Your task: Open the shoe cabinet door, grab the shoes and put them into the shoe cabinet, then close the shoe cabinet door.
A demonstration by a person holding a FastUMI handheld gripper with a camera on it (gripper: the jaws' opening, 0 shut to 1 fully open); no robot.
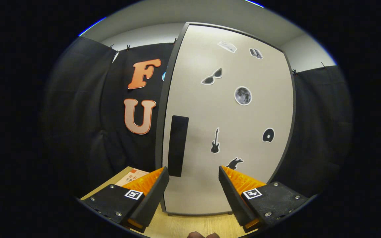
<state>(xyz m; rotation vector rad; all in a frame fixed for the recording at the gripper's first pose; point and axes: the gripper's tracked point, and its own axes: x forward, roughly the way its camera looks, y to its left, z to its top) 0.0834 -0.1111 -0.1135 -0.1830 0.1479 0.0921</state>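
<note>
The shoe cabinet (230, 119) stands upright just beyond my fingers, its pale door shut inside a dark frame. Several stickers dot the door: sunglasses, a moon, a guitar, a disc, a small animal. A dark vertical handle pad (178, 145) sits near the door's left edge, just above and ahead of my left finger (157, 188). My gripper (193, 177) is open, both fingers spread apart with nothing between them, close to the lower part of the door.
The cabinet rests on a light wooden tabletop (190, 226). A book or box with an orange-and-white cover (131, 177) lies on the table to the left, behind my left finger. Black cloth walls surround the booth.
</note>
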